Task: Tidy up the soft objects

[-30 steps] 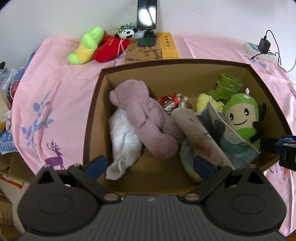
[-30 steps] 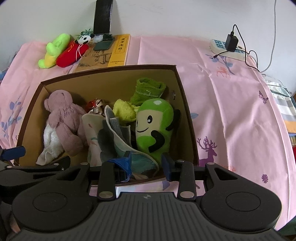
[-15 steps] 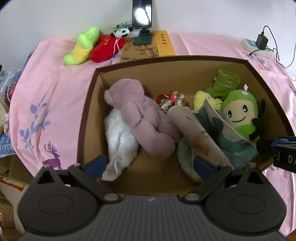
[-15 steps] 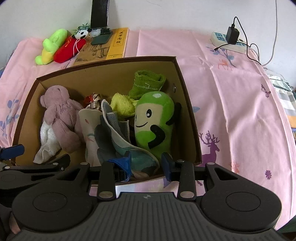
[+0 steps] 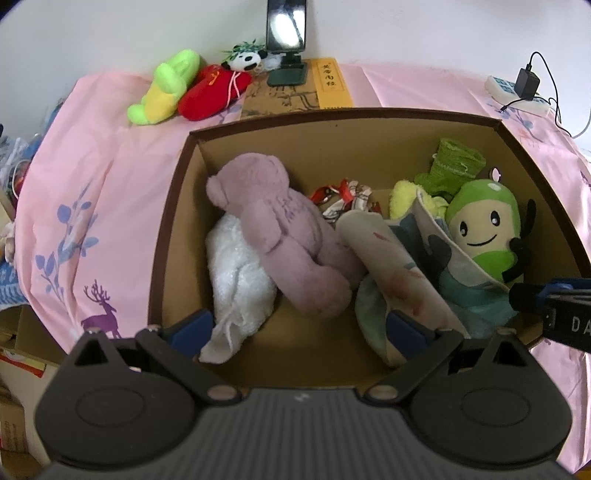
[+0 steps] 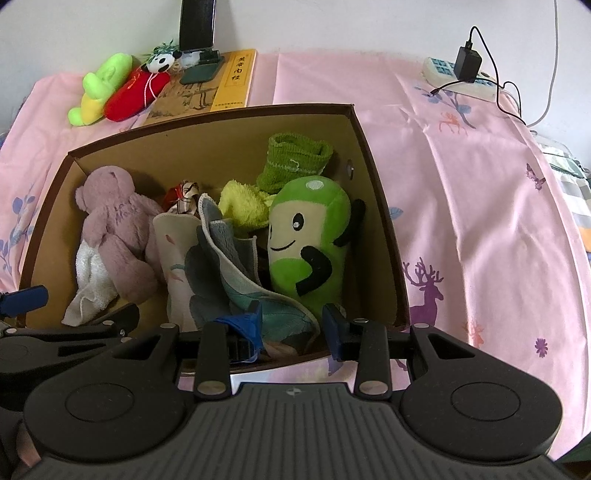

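An open cardboard box (image 5: 343, 112) on the pink cloth holds a pink teddy bear (image 5: 280, 236), a white towel (image 5: 236, 269), a patterned cloth (image 5: 391, 258), a green smiling plush (image 5: 487, 229), a green sock (image 5: 454, 166) and a yellow cloth (image 6: 243, 206). My left gripper (image 5: 299, 330) hovers wide open over the box's near edge, above the towel and the bear's legs. My right gripper (image 6: 291, 326) stands open over the near right part of the box (image 6: 207, 114). The patterned cloth's (image 6: 229, 273) edge lies below its fingers, beside the green plush (image 6: 306, 236).
Behind the box lie a green-yellow plush (image 5: 162, 92), a red plush (image 5: 210, 92) and a small panda (image 5: 245, 61). A phone on a stand (image 5: 286, 26) rests on a book (image 5: 299, 92). A power strip with a charger (image 6: 458, 75) sits far right.
The right wrist view has drawn back slightly, so the box sits a little higher in it. The toys and cloths in the box have not moved. Both grippers stay open.
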Demonstrator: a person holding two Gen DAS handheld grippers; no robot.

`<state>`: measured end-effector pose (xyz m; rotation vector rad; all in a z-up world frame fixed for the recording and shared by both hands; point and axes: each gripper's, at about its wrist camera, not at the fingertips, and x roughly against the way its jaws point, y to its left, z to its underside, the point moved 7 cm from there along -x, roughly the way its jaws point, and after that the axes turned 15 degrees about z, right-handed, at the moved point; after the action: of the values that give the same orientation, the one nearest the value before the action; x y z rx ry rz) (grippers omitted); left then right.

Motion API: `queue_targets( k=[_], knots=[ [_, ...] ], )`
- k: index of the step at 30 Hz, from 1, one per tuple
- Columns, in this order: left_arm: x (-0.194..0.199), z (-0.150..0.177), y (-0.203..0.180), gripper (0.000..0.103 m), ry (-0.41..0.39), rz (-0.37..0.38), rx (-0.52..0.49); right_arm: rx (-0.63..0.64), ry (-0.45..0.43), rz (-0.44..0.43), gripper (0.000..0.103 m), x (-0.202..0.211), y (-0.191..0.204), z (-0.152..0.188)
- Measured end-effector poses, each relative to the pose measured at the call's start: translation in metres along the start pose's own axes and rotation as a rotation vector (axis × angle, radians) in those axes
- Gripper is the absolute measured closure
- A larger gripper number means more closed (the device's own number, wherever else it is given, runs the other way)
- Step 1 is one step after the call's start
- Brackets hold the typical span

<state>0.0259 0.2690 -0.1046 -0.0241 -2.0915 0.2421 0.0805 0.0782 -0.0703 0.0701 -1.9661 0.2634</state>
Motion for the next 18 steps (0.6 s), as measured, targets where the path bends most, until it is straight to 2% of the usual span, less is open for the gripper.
queue_targets(
  k=[10, 18],
  knots=[
    [-0.0034, -0.0006, -0.001, 0.005, 0.0, 0.005, -0.004, 0.0, 0.002, -0.002, 0.084, -0.0041, -0.0004, 0.0005],
    [-0.0055, -0.0011, 0.0006, 0.005, -0.01, 0.045, 0.019, 0.009, 0.006, -0.001, 0.084, -0.0073, 0.0015, 0.0006]
  ],
)
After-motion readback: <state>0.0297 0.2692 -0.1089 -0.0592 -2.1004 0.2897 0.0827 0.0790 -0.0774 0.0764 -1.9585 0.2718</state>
